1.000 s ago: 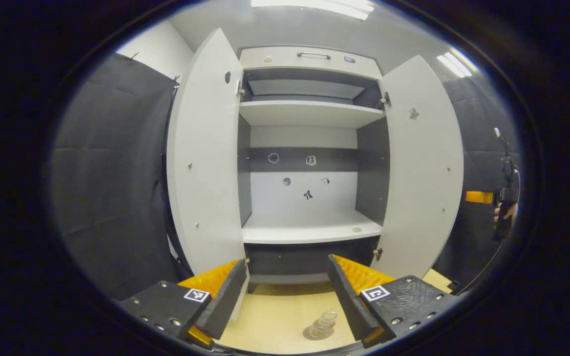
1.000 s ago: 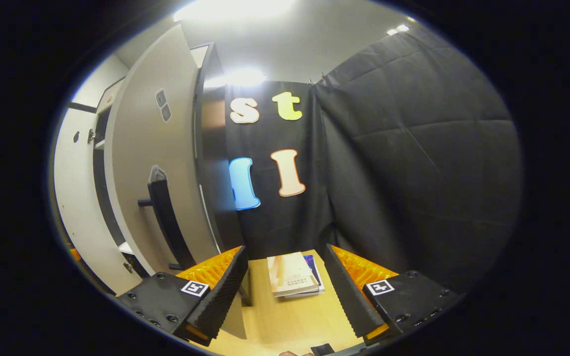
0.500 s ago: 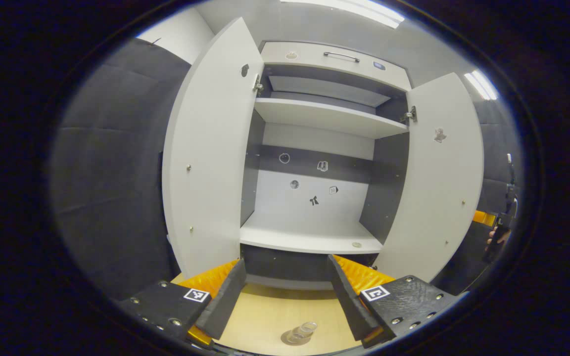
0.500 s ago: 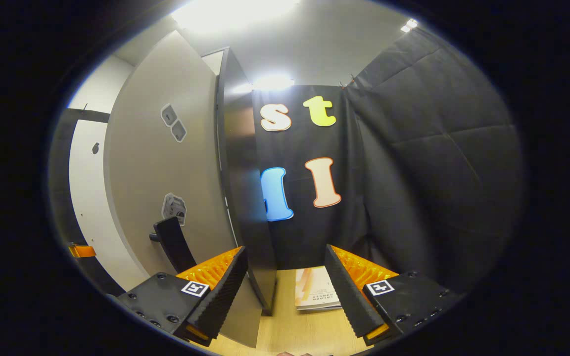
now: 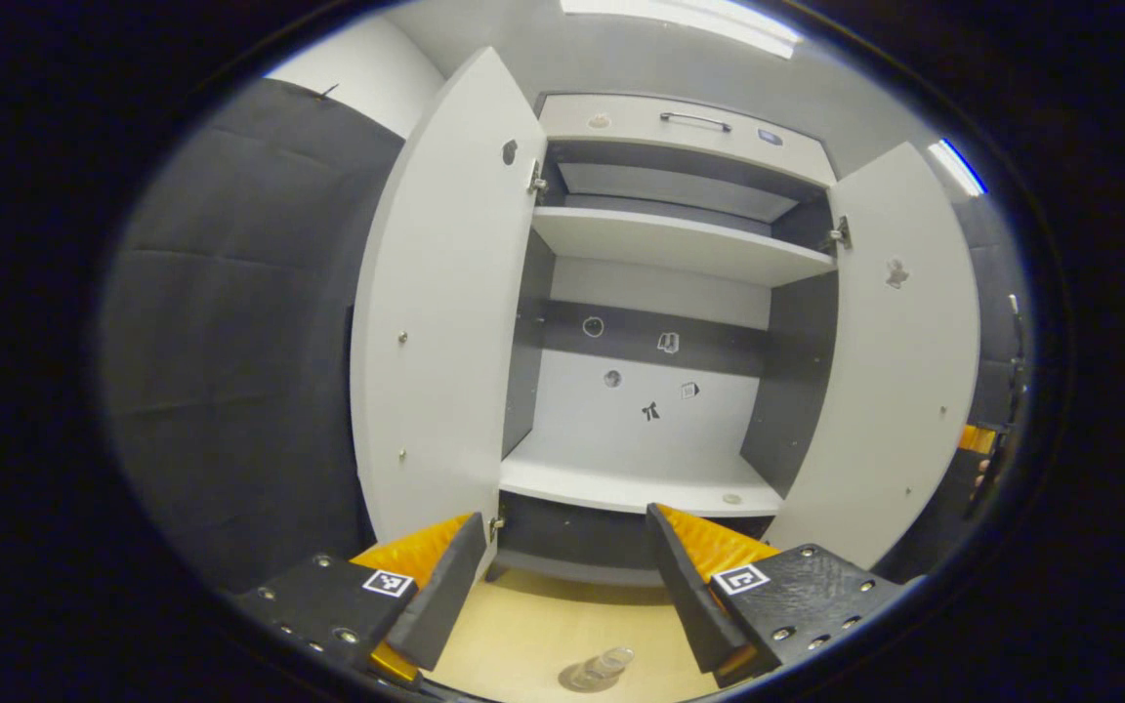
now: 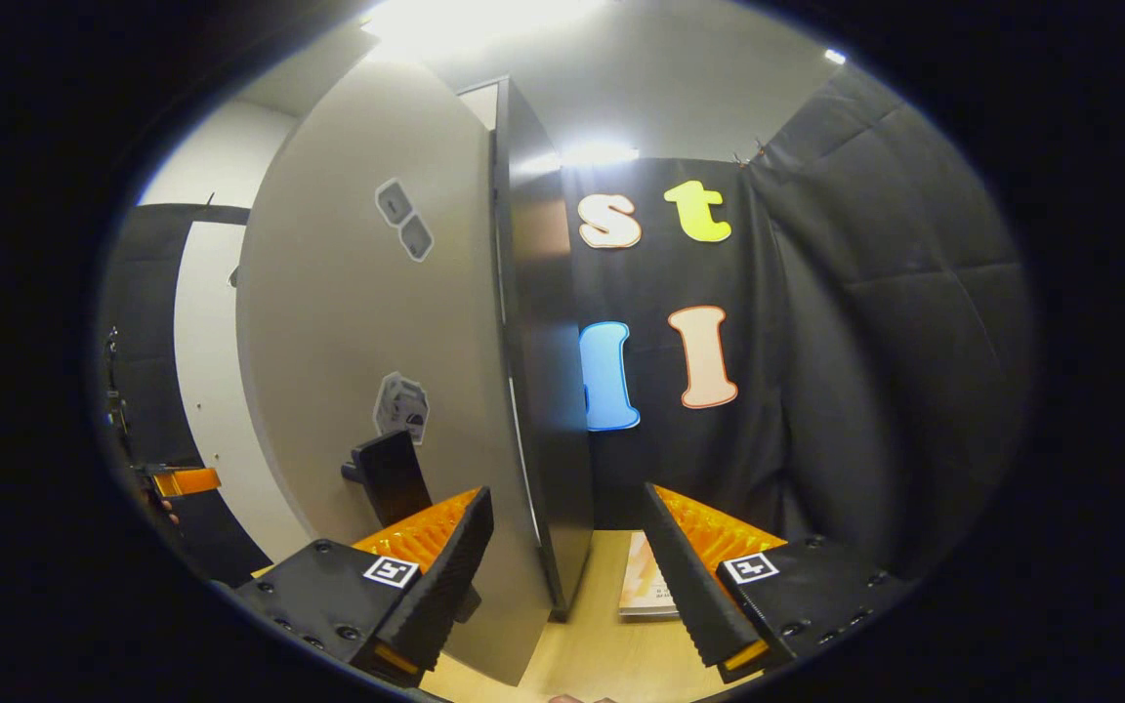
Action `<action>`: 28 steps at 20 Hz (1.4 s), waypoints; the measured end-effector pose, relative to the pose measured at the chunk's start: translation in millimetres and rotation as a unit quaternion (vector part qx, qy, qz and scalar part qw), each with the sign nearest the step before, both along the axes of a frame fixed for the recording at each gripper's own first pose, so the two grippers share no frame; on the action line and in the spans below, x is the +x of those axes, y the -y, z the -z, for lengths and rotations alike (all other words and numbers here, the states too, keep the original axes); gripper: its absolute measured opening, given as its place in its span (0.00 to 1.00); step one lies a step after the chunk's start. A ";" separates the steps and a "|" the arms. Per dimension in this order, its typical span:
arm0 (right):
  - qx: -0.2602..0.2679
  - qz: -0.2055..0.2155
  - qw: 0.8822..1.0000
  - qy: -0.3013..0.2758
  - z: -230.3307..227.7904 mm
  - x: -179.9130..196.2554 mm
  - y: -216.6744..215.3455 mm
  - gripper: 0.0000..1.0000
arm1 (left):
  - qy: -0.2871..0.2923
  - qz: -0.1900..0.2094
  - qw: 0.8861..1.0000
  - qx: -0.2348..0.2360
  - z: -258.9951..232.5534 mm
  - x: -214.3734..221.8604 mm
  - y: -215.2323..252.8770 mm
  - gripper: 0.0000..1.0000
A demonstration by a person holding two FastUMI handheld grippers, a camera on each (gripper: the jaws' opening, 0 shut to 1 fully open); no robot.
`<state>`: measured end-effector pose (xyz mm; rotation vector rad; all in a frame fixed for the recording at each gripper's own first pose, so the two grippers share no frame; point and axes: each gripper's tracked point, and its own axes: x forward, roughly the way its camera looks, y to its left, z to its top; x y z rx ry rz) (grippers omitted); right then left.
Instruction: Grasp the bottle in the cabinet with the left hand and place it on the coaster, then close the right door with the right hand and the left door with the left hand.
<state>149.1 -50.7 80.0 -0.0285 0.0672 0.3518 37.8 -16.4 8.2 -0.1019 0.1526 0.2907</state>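
Now my left fingers [image 5: 562, 586] gape empty before the flat white cabinet [image 5: 660, 254]; below them the clear, round bottle [image 5: 609, 666] sits on its coaster [image 5: 577, 679] on the wooden table [image 5: 543, 635]. My right fingers [image 6: 567, 576] spread wide, straddling the smooth right door [image 6: 377, 342] edge.

In the left gripper view, the cabinet [image 5: 655, 391] is seen ahead on the desk [image 5: 543, 635], its left door [image 5: 445, 322] and right door [image 5: 899, 381] swung outward to either side. The bottle [image 5: 606, 666] is set on the coaster [image 5: 577, 679], on the desk before the cabinet. In the right gripper view, a book [image 6: 643, 591] is laid on the desk right of the cabinet.
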 end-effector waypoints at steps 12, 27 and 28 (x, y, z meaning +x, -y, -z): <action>-0.029 -0.007 1.000 0.006 5.1 -13.6 -77.3 0.97 | 0.014 0.003 0.998 0.054 -23.9 -20.4 -44.7 0.96; 0.027 -0.017 0.999 -0.031 36.8 -0.1 -180.6 0.97 | 0.027 0.010 0.999 0.022 -18.2 -56.5 -114.6 0.94; 0.021 -0.011 0.999 -0.032 40.6 -0.2 -179.1 0.97 | 0.034 0.011 0.999 0.017 -21.0 -60.9 -121.3 0.94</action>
